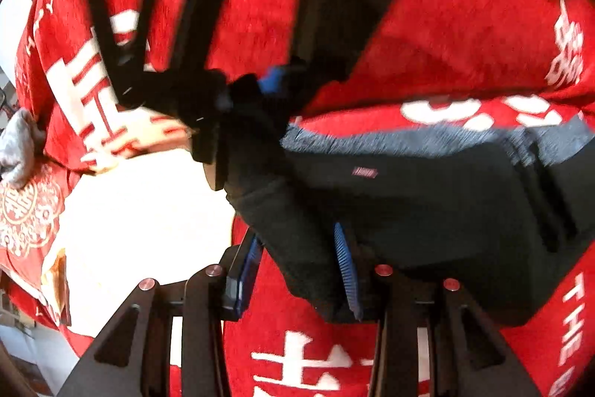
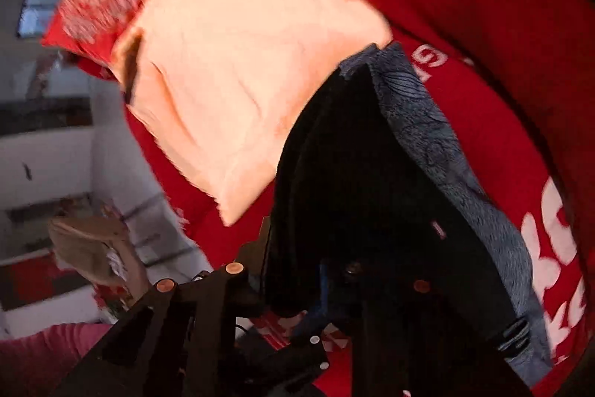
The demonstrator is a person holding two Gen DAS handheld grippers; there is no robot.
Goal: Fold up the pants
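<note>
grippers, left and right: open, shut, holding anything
left gripper: shut on the black pants.
right gripper: closed on the same pants.

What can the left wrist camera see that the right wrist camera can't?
Only the left wrist view shows the other gripper, the right gripper, from outside, biting the black pants, plus a grey cloth lump at the edge. Only the right wrist view shows a pink sleeve and a tan cardboard piece. Both show the pants, the red blanket with white lettering and the pale pillow.

Pants (image 1: 427, 207) lie on the blanket (image 1: 465, 36), beside a pillow (image 2: 238, 92).
</note>
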